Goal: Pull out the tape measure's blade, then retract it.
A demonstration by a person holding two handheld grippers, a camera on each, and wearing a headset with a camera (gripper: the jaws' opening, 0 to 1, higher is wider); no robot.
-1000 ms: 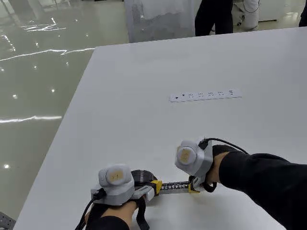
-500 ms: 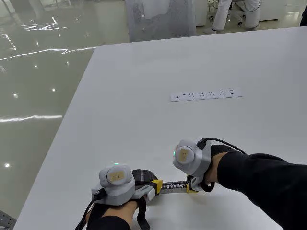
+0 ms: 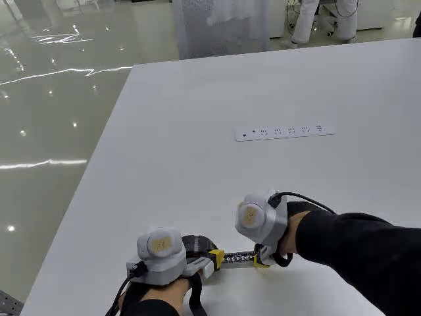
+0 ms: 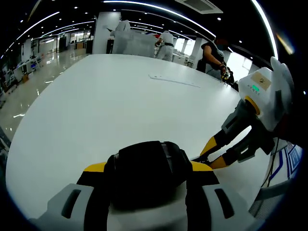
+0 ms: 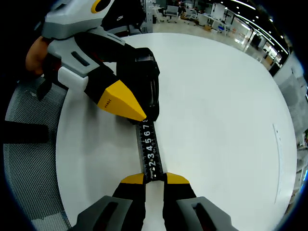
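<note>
The black tape measure case (image 3: 196,244) lies near the table's front edge, and my left gripper (image 3: 209,254) is shut on it. In the left gripper view the case (image 4: 147,180) sits between the yellow-tipped jaws of the left gripper (image 4: 147,167). A short length of blade (image 3: 238,257) runs right from the case. My right gripper (image 3: 260,259) is shut on the blade's end. The right gripper view has the numbered blade (image 5: 149,151) reaching from the right gripper (image 5: 155,179) up to the case (image 5: 144,79).
A white power strip (image 3: 284,132) lies flat at mid-table, well beyond both grippers. The white table (image 3: 197,151) ends at its left edge over a shiny floor. A person (image 3: 316,16) stands past the far edge.
My right gripper has moved a little left toward the case, so less blade shows between the grippers. The left gripper holds still. A person behind the table has walked off.
</note>
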